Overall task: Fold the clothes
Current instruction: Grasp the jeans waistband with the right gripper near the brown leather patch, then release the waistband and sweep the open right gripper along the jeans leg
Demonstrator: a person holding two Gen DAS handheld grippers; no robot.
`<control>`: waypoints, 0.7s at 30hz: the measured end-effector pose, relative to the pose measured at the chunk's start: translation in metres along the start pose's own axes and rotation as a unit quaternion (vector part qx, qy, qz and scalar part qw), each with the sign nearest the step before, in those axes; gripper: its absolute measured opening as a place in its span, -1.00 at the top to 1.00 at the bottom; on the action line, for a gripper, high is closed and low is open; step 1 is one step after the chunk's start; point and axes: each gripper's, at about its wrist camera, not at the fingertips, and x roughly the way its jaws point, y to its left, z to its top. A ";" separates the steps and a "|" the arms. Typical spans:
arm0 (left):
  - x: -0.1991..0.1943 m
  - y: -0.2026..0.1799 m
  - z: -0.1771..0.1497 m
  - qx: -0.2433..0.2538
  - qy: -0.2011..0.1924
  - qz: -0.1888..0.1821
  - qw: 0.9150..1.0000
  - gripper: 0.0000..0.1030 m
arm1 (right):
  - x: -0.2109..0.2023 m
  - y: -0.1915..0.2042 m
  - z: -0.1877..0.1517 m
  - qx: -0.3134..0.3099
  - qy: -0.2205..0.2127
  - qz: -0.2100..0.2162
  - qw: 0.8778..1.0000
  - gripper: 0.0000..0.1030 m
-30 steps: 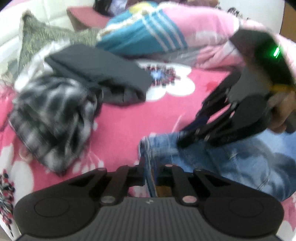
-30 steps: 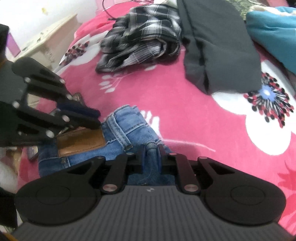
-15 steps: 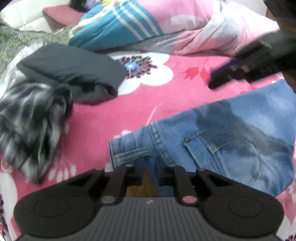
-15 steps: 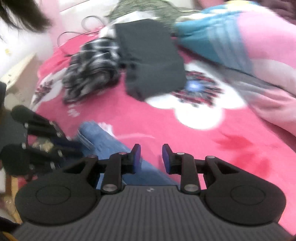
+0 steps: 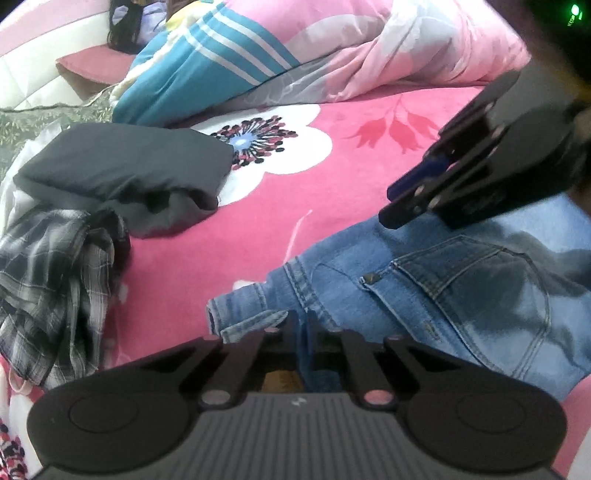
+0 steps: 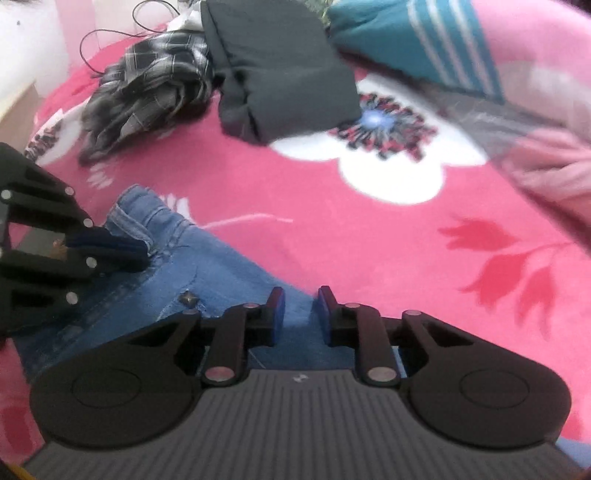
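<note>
Blue jeans lie spread back-side up on the pink flowered bedspread. My left gripper is shut on the waistband, with denim pinched between its fingers. The right wrist view shows the same grip from the side, the left gripper clamped on the waistband of the jeans. My right gripper is open with nothing between its blue pads, hovering just above the denim near a back-pocket rivet. From the left wrist view, the right gripper hangs over the jeans' far edge.
A folded black garment and a crumpled black-and-white plaid shirt lie to the left on the bedspread. A teal-striped pink quilt is bunched along the back. A thin black cable loops at the bed's far corner.
My right gripper let go of the jeans, opened and moved right. The jeans went from bunched to spread flat. My left gripper kept its hold on the waistband.
</note>
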 end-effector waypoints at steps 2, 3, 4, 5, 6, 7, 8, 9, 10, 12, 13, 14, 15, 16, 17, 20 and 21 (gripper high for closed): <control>0.003 -0.002 -0.001 0.007 -0.001 0.005 1.000 0.89 | -0.005 0.001 0.000 0.006 0.001 0.028 1.000 0.65; 0.005 -0.002 -0.001 0.010 -0.001 0.007 1.000 0.90 | -0.003 0.004 0.000 0.000 0.006 0.039 0.999 0.65; 0.006 -0.003 -0.001 0.013 -0.001 0.009 1.000 0.90 | 0.006 0.005 -0.001 -0.004 0.012 0.035 0.999 0.67; 0.007 -0.004 -0.002 0.016 -0.002 0.011 1.000 0.90 | 0.017 0.006 -0.002 -0.006 0.019 0.029 0.999 0.68; 0.007 -0.003 -0.002 0.016 -0.003 0.011 1.000 0.91 | 0.027 0.007 -0.003 -0.009 0.025 0.023 0.999 0.69; 0.007 -0.003 -0.002 0.016 -0.004 0.011 1.000 0.91 | 0.031 0.004 -0.002 0.008 0.020 0.021 1.000 0.69; 0.007 -0.003 -0.002 0.016 -0.005 0.011 1.000 0.90 | 0.034 0.000 -0.001 0.029 0.012 0.020 0.999 0.69; 0.006 -0.003 -0.002 0.016 -0.007 0.012 1.000 0.90 | 0.031 0.001 0.001 0.040 0.010 0.012 0.999 0.68; 0.006 -0.003 -0.002 0.017 -0.008 0.011 1.000 0.91 | 0.026 0.002 0.002 0.049 0.008 0.003 0.999 0.68; 0.005 -0.002 -0.003 0.018 -0.009 0.010 1.000 0.91 | 0.014 0.007 0.004 0.062 0.003 -0.010 0.998 0.66; 0.006 -0.001 -0.003 0.018 -0.009 0.009 1.000 0.90 | 0.006 0.009 0.002 0.064 -0.001 -0.007 0.998 0.66; 0.006 -0.001 -0.003 0.018 -0.010 0.008 1.000 0.90 | -0.001 0.011 0.001 0.068 -0.007 -0.003 0.998 0.66; 0.006 -0.001 -0.003 0.018 -0.010 0.008 1.000 0.90 | -0.004 0.012 -0.001 0.071 -0.005 0.001 0.997 0.66; 0.006 -0.001 -0.004 0.019 -0.011 0.008 1.000 0.91 | 0.001 0.013 -0.004 0.070 0.006 -0.004 0.997 0.66; 0.006 -0.002 -0.004 0.019 -0.011 0.009 1.000 0.91 | 0.008 0.014 -0.008 0.070 0.019 -0.011 0.997 0.67; 0.006 -0.004 -0.005 0.021 -0.011 0.015 1.000 0.91 | 0.017 0.009 -0.015 0.120 0.011 -0.025 0.992 0.69; 0.005 -0.004 -0.005 0.021 -0.010 0.016 1.000 0.90 | 0.019 0.008 -0.017 0.138 0.007 -0.030 0.990 0.69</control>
